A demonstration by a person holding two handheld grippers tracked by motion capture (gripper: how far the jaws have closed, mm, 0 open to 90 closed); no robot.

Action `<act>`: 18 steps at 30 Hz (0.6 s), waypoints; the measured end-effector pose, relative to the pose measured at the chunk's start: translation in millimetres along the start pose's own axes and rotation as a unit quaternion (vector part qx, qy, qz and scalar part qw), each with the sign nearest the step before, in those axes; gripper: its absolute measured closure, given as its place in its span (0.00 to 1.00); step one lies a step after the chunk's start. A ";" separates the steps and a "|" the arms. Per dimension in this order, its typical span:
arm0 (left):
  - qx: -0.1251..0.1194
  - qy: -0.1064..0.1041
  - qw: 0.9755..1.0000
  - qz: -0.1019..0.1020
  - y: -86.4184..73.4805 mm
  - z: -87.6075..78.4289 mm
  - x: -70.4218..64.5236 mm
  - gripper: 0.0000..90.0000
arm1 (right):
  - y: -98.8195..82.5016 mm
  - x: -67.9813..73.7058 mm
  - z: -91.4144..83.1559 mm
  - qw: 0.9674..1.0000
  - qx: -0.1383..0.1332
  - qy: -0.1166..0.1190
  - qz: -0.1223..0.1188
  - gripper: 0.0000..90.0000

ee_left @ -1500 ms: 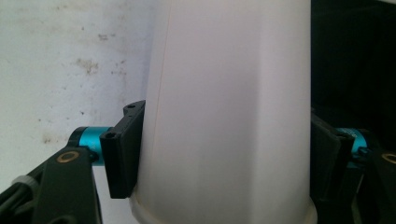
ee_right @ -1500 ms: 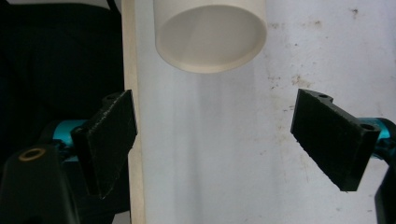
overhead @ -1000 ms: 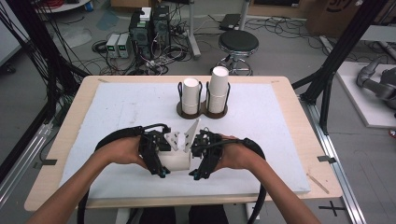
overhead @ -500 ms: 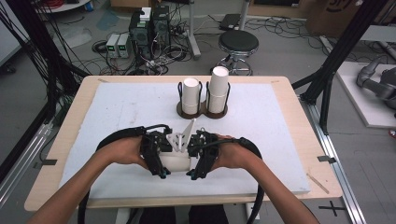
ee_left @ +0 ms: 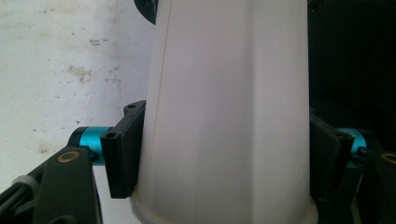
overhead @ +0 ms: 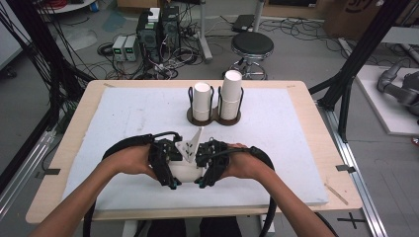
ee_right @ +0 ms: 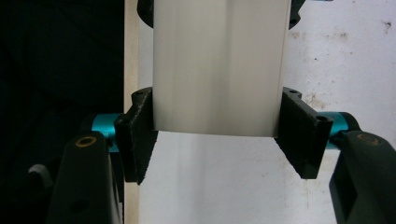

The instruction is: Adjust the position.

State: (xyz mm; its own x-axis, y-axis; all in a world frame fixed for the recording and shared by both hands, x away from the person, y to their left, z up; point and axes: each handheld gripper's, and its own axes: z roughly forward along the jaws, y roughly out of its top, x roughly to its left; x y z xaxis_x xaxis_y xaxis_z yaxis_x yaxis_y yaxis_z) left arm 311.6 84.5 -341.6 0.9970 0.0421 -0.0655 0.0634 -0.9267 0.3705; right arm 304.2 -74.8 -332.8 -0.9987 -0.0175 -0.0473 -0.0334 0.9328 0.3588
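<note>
Both tongs, left [overhead: 170, 168] and right [overhead: 205, 167], squeeze white cups [overhead: 185, 170] near the table's [overhead: 306, 128] front. Pulling apart seems next; far cups [overhead: 201, 101] wait.

cup [ee_left: 229, 116] top cropped, perhaps stacked, grippers hiding it overhead

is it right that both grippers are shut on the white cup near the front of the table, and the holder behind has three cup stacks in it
Not quite. The holder has two cup stacks, not three, as the high view shows. The rest holds: the left gripper and right gripper are both shut on the white cup; the right gripper's jaws have just closed on it.
</note>
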 end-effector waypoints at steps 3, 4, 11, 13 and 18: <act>-0.006 0.004 1.000 -0.001 -1.0 0.4 0.4 0.29 | -0.3 -0.3 0.3 1.000 -0.001 0.001 0.000 0.40; 0.005 0.000 1.000 0.016 -1.1 -1.7 3.1 0.29 | -0.5 0.0 0.3 1.000 -0.003 -0.002 0.002 0.40; -0.054 -0.031 0.998 0.005 -8.5 -2.6 6.0 0.18 | -1.4 1.5 1.2 1.000 -0.005 -0.002 -0.005 0.40; -0.070 -0.035 0.997 -0.006 -10.4 -3.0 6.0 0.15 | -1.6 0.8 1.7 1.000 -0.006 -0.001 -0.004 0.40; -0.095 -0.035 0.995 -0.019 -13.5 -10.1 9.2 0.09 | -2.5 0.7 0.9 1.000 -0.010 0.000 -0.002 0.40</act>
State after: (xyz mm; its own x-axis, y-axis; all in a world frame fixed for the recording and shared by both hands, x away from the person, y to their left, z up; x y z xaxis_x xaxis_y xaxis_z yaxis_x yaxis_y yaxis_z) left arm 320.4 101.1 -337.8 0.9886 0.0430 -0.1445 0.1145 -0.8375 0.5343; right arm 303.6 -76.8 -334.6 -0.9986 -0.0218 -0.0491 -0.0387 0.9256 0.3765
